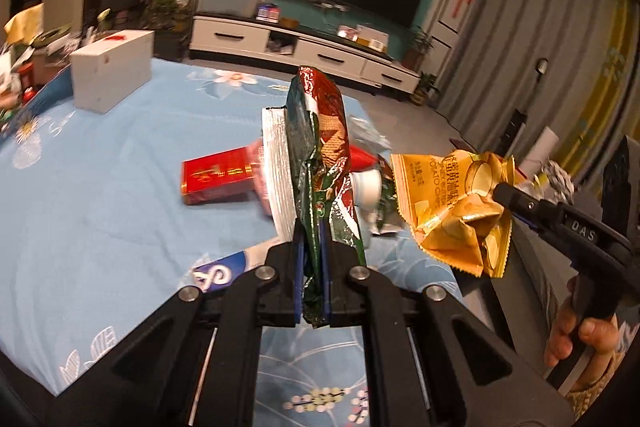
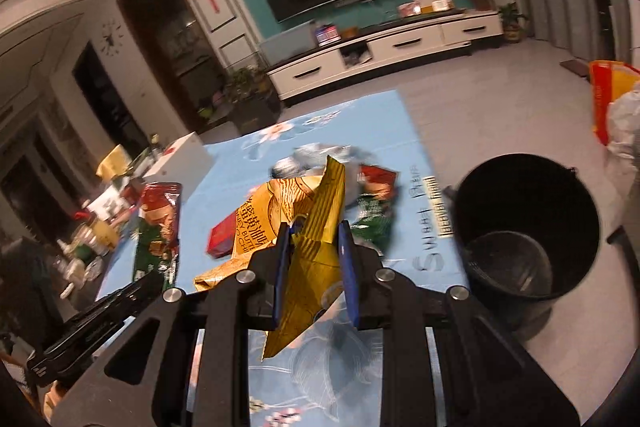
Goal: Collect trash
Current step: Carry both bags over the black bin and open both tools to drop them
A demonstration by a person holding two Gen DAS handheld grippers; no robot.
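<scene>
Gripping trash in both hands now: the left gripper (image 1: 312,235) has its jaws pinched tight on a green-and-red bag (image 1: 324,147), held upright above the counter (image 1: 120,187), while the right gripper (image 2: 314,267) has its jaws closed most of the way around a crumpled yellow bag (image 2: 316,227), the foil bunched between the pads. Off the counter's right edge, down on the floor, sits the black bin (image 2: 528,227), mouth open and apparently empty. More litter waits mid-counter — a red box (image 1: 216,175) and some torn wrappers beside it — and a white box (image 1: 112,67) stands toward the far left corner. The drop looks like the step in hand, and the yellow bag is nearer the bin. Best play: carry it fully over the rim before letting go, because light foil drifts, and keep the left bag clamped and clear of the right arm until its turn.
</scene>
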